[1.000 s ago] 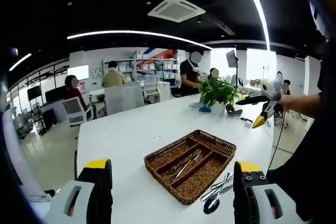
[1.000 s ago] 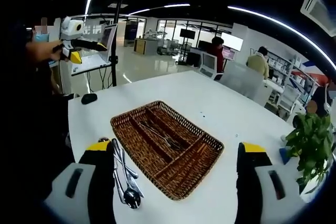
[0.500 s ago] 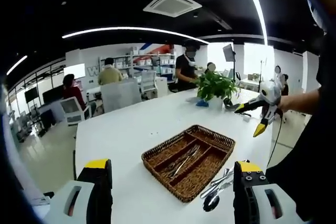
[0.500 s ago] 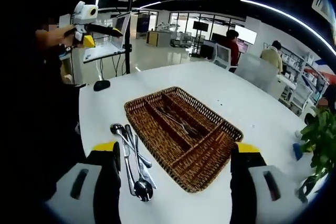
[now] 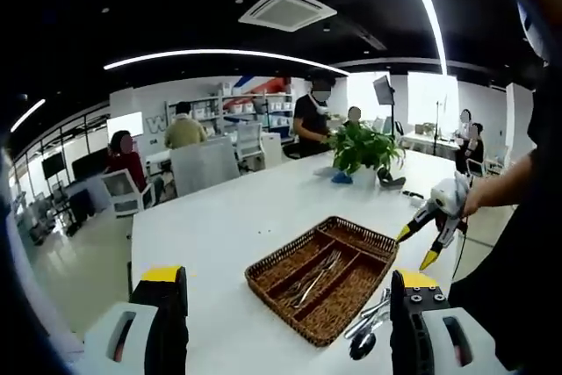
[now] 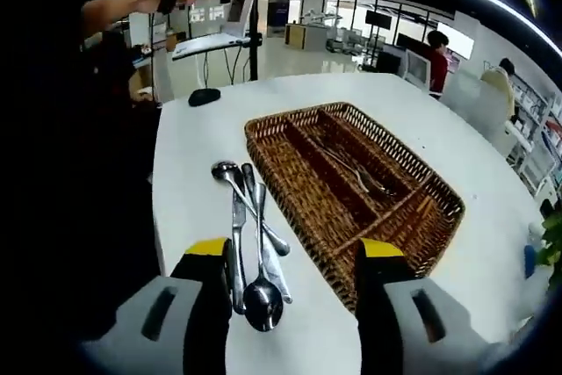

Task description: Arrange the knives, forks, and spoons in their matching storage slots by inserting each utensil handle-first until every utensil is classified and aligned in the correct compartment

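I've dropped my right gripper [image 6: 285, 283] toward the loose cutlery [image 6: 253, 243] beside the basket [image 6: 351, 186], jaws spread, ready to grab.

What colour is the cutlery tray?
Brown woven wicker tray, clearest in the right gripper view.

Brown woven wicker tray [image 6: 421, 217]; shiny metal utensils [image 6: 255, 243]; smooth white table [image 6: 189, 191].

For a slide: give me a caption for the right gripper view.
Open right gripper above loose spoons and knives beside a wicker tray with forks in its middle slot.
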Demonstrator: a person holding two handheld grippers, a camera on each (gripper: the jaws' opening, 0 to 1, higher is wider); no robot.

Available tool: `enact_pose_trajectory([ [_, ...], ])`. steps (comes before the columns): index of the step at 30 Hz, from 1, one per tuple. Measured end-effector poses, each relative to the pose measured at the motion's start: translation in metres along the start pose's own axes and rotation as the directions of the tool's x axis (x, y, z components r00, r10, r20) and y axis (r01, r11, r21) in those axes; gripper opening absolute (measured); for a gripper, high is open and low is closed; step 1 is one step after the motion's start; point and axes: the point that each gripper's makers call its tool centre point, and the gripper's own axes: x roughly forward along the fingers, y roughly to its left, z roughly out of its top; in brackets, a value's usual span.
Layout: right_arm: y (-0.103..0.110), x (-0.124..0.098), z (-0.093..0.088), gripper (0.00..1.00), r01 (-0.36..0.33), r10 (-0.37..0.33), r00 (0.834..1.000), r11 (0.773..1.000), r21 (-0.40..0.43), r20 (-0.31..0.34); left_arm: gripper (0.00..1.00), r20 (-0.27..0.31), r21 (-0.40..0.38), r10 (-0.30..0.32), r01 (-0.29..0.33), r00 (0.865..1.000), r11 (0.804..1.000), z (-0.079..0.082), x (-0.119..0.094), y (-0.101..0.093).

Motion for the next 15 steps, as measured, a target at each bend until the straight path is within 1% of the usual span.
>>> enact_pose_trajectory([
  [1,0.002,0.005,-0.004,0.55,-0.014,0.014,1.000,1.000,0.004,-0.009,1.00,-0.002,0.008,-0.002,0.002,1.000,1.000,0.001,0.000,0.000],
  [2,0.005,0.012,-0.013,0.54,-0.026,0.027,0.999,1.000,0.009,-0.034,1.00,-0.003,0.022,-0.001,0.001,1.000,1.000,0.003,-0.002,0.001],
  [3,0.008,0.017,-0.016,0.50,-0.037,0.037,0.998,0.999,0.003,-0.041,1.00,-0.005,0.020,0.001,-0.001,1.000,1.000,0.003,-0.002,0.002],
  [4,0.013,0.022,-0.020,0.46,-0.052,0.052,0.997,0.999,-0.005,-0.054,1.00,-0.007,0.014,0.004,-0.004,1.000,1.000,0.003,-0.004,0.002],
  [5,0.015,0.026,-0.023,0.40,-0.057,0.056,0.997,0.998,-0.009,-0.062,1.00,-0.006,0.009,0.006,-0.005,1.000,1.000,0.003,-0.004,0.002],
  [6,0.019,0.030,-0.028,0.34,-0.077,0.076,0.994,0.997,-0.014,-0.073,1.00,-0.005,0.008,0.006,-0.006,1.000,1.000,0.003,-0.004,0.001],
  [7,0.023,0.033,-0.030,0.31,-0.092,0.091,0.993,0.996,-0.016,-0.078,1.00,-0.005,0.010,0.005,-0.005,1.000,1.000,0.003,-0.004,0.000],
  [9,0.027,0.040,-0.034,0.27,-0.099,0.097,0.992,0.995,-0.015,-0.082,1.00,-0.005,0.021,0.001,-0.001,1.000,1.000,0.002,-0.003,-0.002],
  [11,0.033,0.045,-0.035,0.25,-0.116,0.114,0.990,0.993,-0.020,-0.082,1.00,-0.010,0.033,0.006,-0.006,1.000,0.999,0.002,-0.004,-0.001],
  [12,0.033,0.047,-0.037,0.22,-0.109,0.105,0.990,0.993,-0.043,-0.093,1.00,-0.008,0.030,0.005,-0.005,1.000,1.000,0.002,-0.005,0.000],
  [14,0.033,0.051,-0.040,0.16,-0.115,0.110,0.989,0.992,-0.046,-0.098,1.00,0.002,0.012,0.000,0.000,1.000,1.000,0.002,-0.008,0.001],
  [15,0.032,0.053,-0.044,0.15,-0.110,0.104,0.988,0.993,-0.051,-0.110,1.00,0.001,0.011,0.003,-0.003,1.000,1.000,0.000,-0.008,0.003],
])
